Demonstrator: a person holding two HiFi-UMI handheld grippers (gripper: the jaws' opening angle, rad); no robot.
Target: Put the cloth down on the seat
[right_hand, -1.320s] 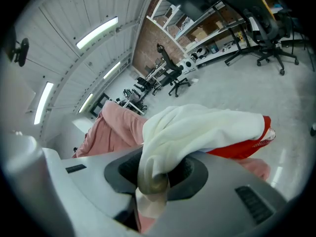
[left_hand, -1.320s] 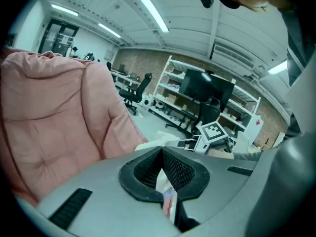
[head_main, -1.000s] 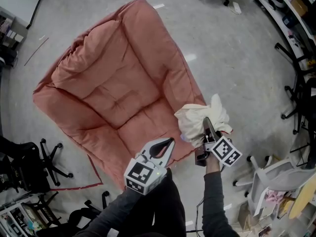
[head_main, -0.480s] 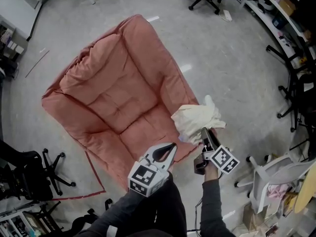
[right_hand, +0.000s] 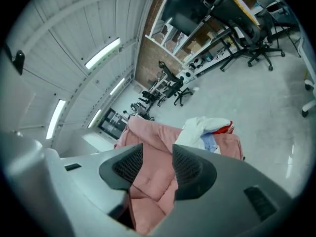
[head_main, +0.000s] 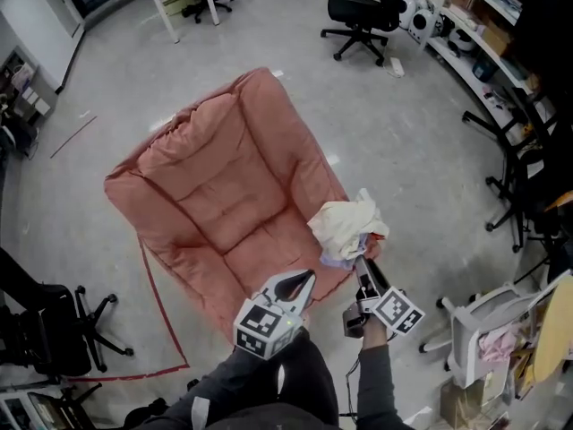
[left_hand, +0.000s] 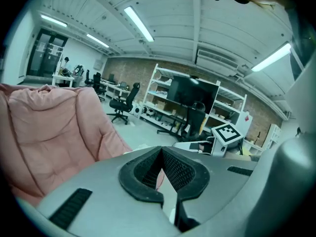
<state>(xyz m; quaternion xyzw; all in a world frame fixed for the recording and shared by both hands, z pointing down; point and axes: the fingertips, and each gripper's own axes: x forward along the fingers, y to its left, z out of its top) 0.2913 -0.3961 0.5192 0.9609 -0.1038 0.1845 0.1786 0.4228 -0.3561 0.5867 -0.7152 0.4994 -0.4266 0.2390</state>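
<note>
A cream cloth (head_main: pixel 343 226) with blue and red parts lies bunched on the right front arm of the big pink cushioned seat (head_main: pixel 219 186). In the right gripper view the cloth (right_hand: pixel 203 127) sits beyond the jaws, on the seat's edge (right_hand: pixel 148 179). My right gripper (head_main: pixel 362 265) (right_hand: pixel 157 154) hangs just short of the cloth; its jaws have just been opening and stand open with nothing between them. My left gripper (head_main: pixel 307 279) (left_hand: pixel 161 152) is shut and empty, over the seat's front edge, left of the right one.
Black office chairs stand at the back (head_main: pixel 363 12) and at the lower left (head_main: pixel 49 330). A white chair (head_main: pixel 488 325) is at the lower right, with shelves (head_main: pixel 501 25) along the right wall. A red tape line (head_main: pixel 152 303) runs on the grey floor.
The right gripper has let go of the cloth, which now rests on the seat's arm. Both grippers have drawn back and upward, and the seat looks farther away.
</note>
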